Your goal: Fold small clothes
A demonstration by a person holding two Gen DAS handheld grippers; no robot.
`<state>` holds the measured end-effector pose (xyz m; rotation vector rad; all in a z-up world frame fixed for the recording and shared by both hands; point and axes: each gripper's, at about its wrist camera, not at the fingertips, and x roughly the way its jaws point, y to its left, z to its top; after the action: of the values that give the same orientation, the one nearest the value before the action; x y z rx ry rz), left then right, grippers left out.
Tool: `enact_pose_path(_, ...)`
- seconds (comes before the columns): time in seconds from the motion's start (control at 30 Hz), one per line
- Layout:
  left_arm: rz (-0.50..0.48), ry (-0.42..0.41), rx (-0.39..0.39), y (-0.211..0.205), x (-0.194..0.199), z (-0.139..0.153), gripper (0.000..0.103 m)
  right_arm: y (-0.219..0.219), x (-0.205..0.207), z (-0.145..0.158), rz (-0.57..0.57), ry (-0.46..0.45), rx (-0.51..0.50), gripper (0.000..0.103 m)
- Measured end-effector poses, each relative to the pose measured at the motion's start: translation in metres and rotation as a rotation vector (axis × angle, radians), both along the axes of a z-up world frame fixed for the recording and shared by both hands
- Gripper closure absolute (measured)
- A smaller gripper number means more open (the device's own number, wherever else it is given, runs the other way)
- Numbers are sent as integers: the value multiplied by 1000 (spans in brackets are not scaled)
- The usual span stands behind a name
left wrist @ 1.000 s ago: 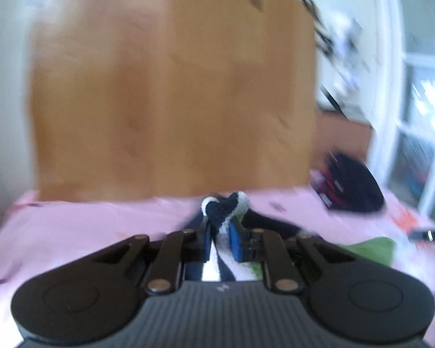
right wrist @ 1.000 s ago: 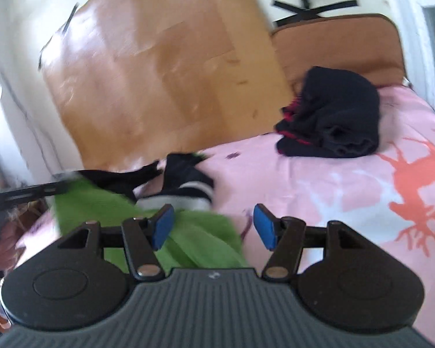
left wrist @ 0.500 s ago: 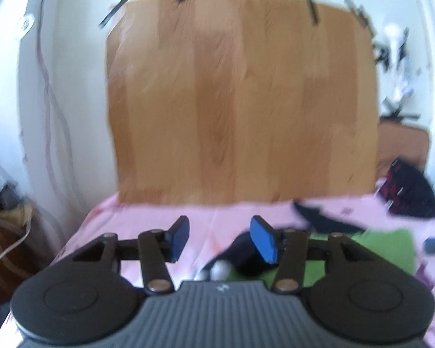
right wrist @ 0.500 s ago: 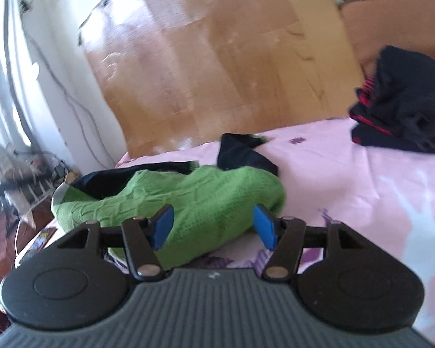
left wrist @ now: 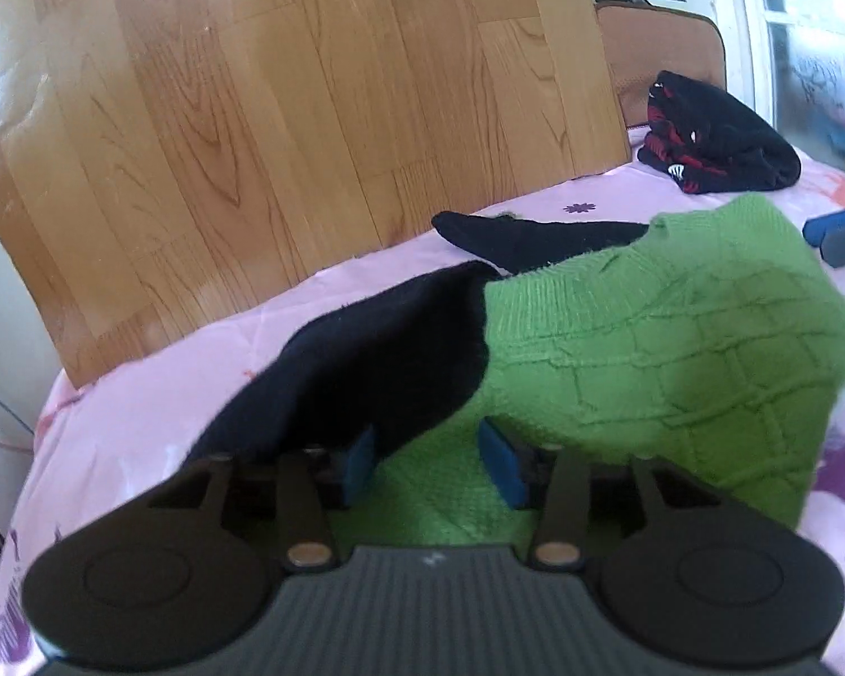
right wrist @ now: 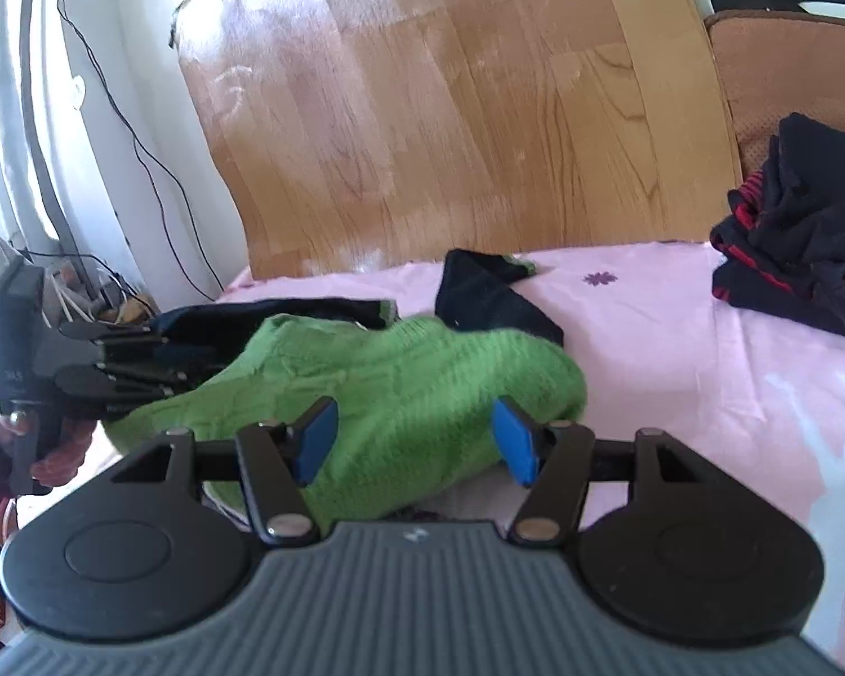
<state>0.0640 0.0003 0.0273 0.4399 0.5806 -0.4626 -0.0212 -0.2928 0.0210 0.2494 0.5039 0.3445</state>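
Observation:
A green knitted garment (left wrist: 648,355) lies crumpled on the pink bedsheet (left wrist: 208,372). My left gripper (left wrist: 429,465) is open low over its near edge, with green knit between the blue pads but not pinched. A black sock (left wrist: 366,372) drapes over its left finger. A second black sock (left wrist: 535,236) lies behind. In the right wrist view my right gripper (right wrist: 415,439) is open, the green garment (right wrist: 400,383) bulging between its pads. The left gripper (right wrist: 166,363) comes in from the left beside a dark sock (right wrist: 287,310). Another black sock (right wrist: 490,298) lies further back.
A pile of dark clothes with red trim (right wrist: 805,259) sits at the right by a brown headboard (right wrist: 788,56). A wood-grain board (right wrist: 450,112) leans against the wall behind the bed. Cables and clutter (right wrist: 84,287) fill the floor left of the bed.
My left gripper was shut on a dark-and-white sock, then opened and dropped down onto the green garment. My right gripper swung left toward the green garment and stayed open.

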Motion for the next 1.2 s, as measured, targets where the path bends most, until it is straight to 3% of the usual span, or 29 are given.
enact_pose_path(0.2,-107,98,7,9,10,3,54,-9,12,0,-26,19,19,39)
enact_pose_path(0.27,-128,171,-29,17,16,4,53,-10,17,3,-17,7,-12,33)
enact_pose_path(0.33,-143,231,-85,30,17,4,64,-14,25,4,-15,5,-34,28)
enact_pose_path(0.37,-142,230,-99,35,14,3,71,-17,30,4,-10,10,-36,27)
enact_pose_path(0.4,-137,213,-97,36,10,3,85,-20,36,4,-3,18,-36,27)
enact_pose_path(0.43,-132,192,-94,37,4,3,89,-23,42,4,3,25,-36,27)
enact_pose_path(0.53,-110,118,-107,39,-18,11,91,-29,61,1,30,49,-24,27)
enact_pose_path(0.67,-81,30,-203,52,-44,37,91,-26,73,-3,138,103,-16,26)
enact_pose_path(0.73,-66,-6,-241,58,-55,48,91,-20,62,-3,188,90,-67,26)
enact_pose_path(0.8,-53,-43,-267,60,-63,57,91,-14,46,-2,220,51,-126,36)
enact_pose_path(0.87,-40,-74,-283,58,-66,64,91,-8,30,-1,205,15,-205,78)
enact_pose_path(1.03,-10,-184,-283,40,-75,85,91,9,-1,12,132,-76,-311,85)
enact_pose_path(1.2,44,-340,-357,33,-89,134,91,13,-27,81,-31,-328,-337,87)
